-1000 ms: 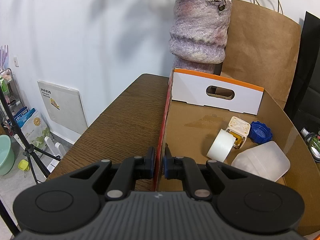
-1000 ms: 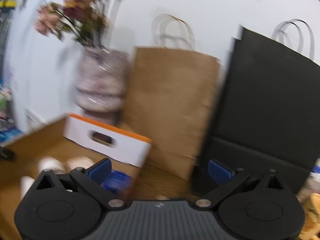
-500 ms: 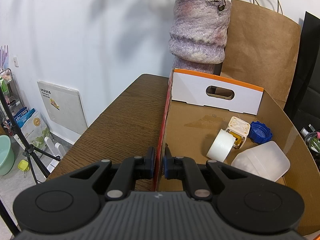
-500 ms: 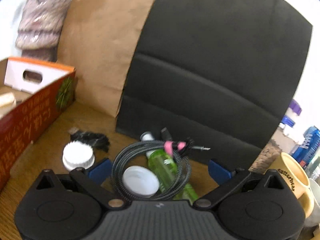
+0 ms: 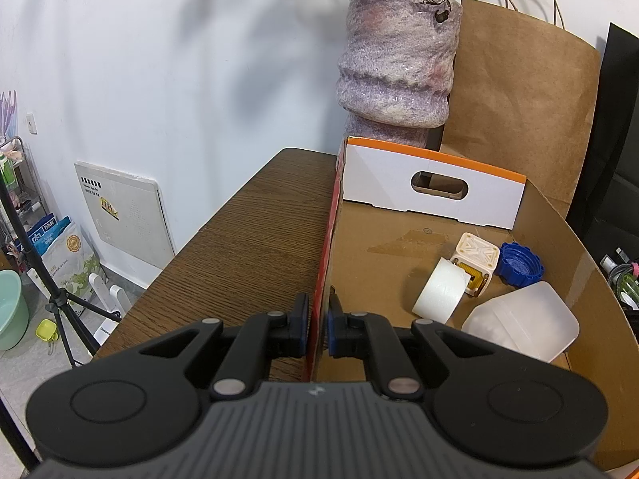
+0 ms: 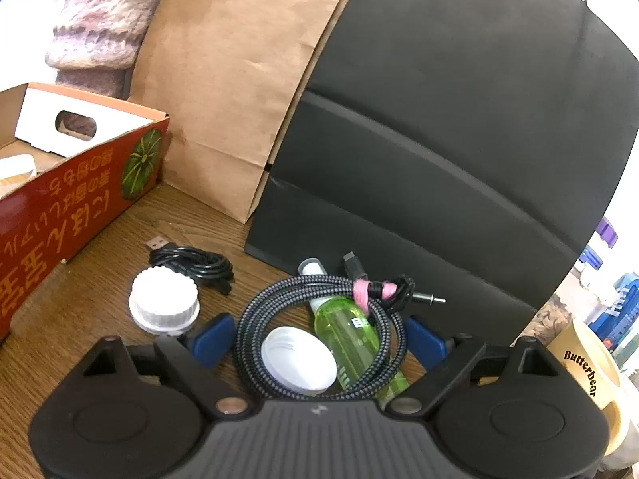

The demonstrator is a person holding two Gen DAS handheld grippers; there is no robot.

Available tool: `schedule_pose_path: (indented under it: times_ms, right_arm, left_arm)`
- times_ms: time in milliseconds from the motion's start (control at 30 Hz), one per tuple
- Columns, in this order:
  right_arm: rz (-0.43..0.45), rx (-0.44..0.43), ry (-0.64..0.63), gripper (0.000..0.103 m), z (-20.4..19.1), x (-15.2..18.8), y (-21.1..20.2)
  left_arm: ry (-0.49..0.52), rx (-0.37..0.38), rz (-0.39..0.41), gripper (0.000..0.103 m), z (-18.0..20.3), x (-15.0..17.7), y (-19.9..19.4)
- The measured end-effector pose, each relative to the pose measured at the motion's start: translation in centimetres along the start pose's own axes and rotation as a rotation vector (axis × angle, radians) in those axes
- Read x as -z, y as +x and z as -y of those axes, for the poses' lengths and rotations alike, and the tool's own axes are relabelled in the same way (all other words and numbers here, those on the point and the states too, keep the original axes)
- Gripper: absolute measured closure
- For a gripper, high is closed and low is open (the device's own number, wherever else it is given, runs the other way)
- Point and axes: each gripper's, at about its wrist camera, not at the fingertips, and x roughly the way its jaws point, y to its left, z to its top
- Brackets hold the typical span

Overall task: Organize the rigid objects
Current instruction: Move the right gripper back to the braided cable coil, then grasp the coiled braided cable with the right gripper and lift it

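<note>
My left gripper is shut on the left wall of the cardboard box. Inside the box lie a white tape roll, a cream square part, a blue cap and a translucent plastic lid. My right gripper is open, low over the table, its fingers either side of a braided cable coil, a white lid and a green bottle. A white ribbed cap lies just left of it.
A black USB cable lies beyond the ribbed cap. A brown paper bag and a black bag stand behind. A purple vase stands behind the box. A yellow mug is at the right.
My right gripper has swung right from the box and dropped down over the cable coil, lid and bottle, still open. My left gripper has not moved.
</note>
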Motion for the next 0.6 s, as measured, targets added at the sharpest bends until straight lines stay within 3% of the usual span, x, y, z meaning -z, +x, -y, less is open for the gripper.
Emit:
schedule_pose_path:
  times_ms: [600]
  right_arm:
    - [0.036,-0.017,0.033,0.015,0.33,0.28,-0.95]
  left_arm:
    - [0.0,0.0,0.0,0.093,-0.03,-0.01,0.0]
